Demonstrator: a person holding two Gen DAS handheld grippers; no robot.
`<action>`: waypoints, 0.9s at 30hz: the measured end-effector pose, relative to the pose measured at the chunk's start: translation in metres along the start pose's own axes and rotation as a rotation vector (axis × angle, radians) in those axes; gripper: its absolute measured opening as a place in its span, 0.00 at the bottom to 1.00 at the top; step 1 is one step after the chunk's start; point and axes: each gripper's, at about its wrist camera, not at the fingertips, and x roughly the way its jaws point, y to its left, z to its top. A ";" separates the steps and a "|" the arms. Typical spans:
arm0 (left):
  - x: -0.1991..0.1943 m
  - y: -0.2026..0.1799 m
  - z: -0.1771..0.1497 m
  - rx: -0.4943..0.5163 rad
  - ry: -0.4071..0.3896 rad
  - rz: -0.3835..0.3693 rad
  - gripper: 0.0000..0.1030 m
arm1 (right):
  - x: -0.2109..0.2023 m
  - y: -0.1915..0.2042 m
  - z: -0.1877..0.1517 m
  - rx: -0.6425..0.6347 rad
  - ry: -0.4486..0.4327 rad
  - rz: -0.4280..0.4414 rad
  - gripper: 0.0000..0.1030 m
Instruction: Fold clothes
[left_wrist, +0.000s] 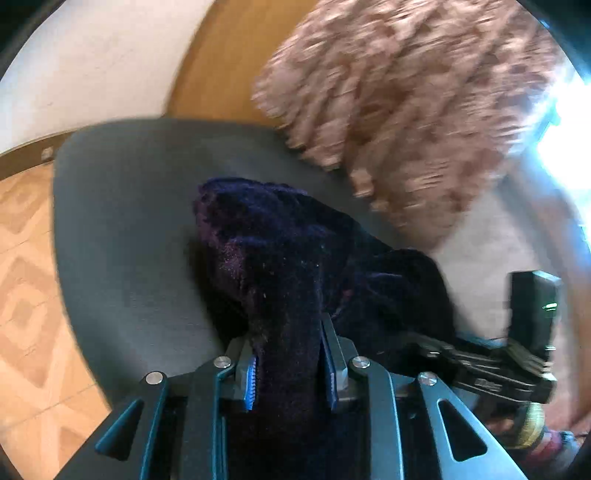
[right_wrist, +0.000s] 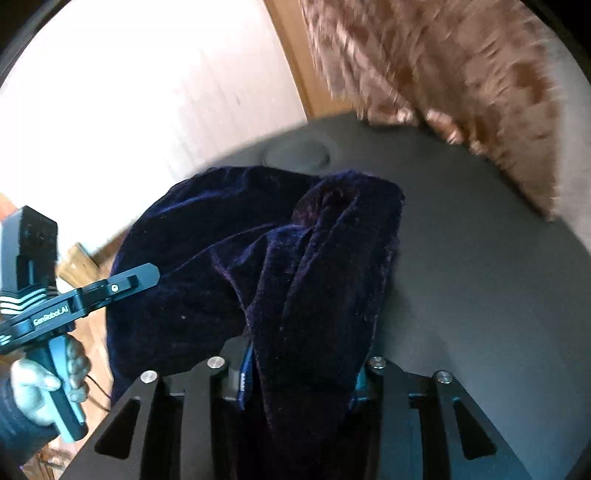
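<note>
A dark grey round table (left_wrist: 122, 236) lies under me, with a pale wall (left_wrist: 92, 62) and a wooden frame (left_wrist: 221, 66) behind it, and patterned wooden floor (left_wrist: 26, 295) off its edge on my left side.

My left gripper (left_wrist: 291, 384) is clamped on a fold of the dark purple velvet garment (left_wrist: 280, 258); the cloth fills the gap between the blue pads and runs forward from the jaws in a ridge over the table. My right gripper (right_wrist: 299, 376) also grasps the same garment, a thick bunch of it between the jaws.

Only the right wrist view shows how the garment hangs past the table edge on the left, in front of the wall, and a round shallow mark (right_wrist: 299, 153) in the table beyond the cloth. It also shows the person's gloved hand (right_wrist: 48, 380) on the handle of my left gripper. The left wrist view shows the floor, and my right gripper at its right edge, partly hidden by the cloth.

A brown patterned fabric (left_wrist: 406, 99), blurred, lies over the far right of the table, ahead of both jaws. To the left of my left jaws, and to the right of my right jaws, the table is bare up to its curved rim.
</note>
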 end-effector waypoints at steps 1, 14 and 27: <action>0.002 0.005 -0.001 -0.012 0.003 0.000 0.29 | 0.009 -0.002 0.000 0.002 0.005 -0.013 0.60; -0.002 -0.016 0.001 0.137 -0.021 0.121 0.35 | -0.064 0.027 -0.022 -0.199 -0.140 -0.005 0.73; 0.049 -0.034 0.013 0.287 0.021 0.178 0.37 | 0.012 0.043 -0.039 -0.132 -0.035 -0.010 0.79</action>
